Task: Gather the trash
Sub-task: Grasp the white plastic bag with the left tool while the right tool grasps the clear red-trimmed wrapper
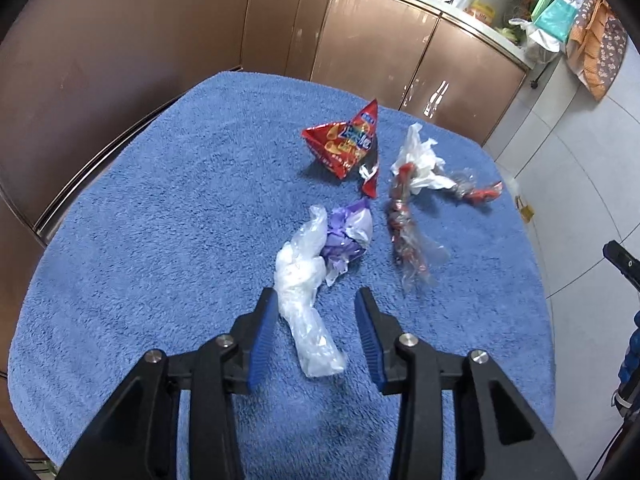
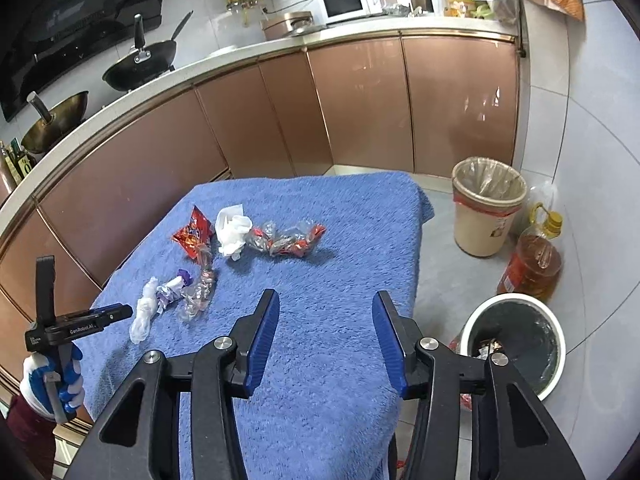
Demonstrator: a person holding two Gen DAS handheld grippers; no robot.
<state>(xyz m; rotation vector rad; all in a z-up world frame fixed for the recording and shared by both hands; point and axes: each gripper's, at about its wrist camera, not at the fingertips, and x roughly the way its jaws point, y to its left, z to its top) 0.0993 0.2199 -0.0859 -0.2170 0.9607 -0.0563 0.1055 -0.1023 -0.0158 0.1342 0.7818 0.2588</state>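
My left gripper (image 1: 316, 300), jaws open, straddles the clear wrapper (image 1: 302, 304), which runs six to twelve o'clock; right gripper (image 2: 325, 300) open, farther.

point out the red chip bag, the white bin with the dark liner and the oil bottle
red chip bag (image 1: 344, 142), left wrist view, printed front
white bin (image 2: 558, 330), right wrist view, right rim
oil bottle (image 2: 534, 262), right wrist view, belly

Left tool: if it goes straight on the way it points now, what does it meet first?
Most likely the crumpled clear plastic bag, which already lies between the open left tool fingers on the blue towel. Whether it touches yet is unclear.
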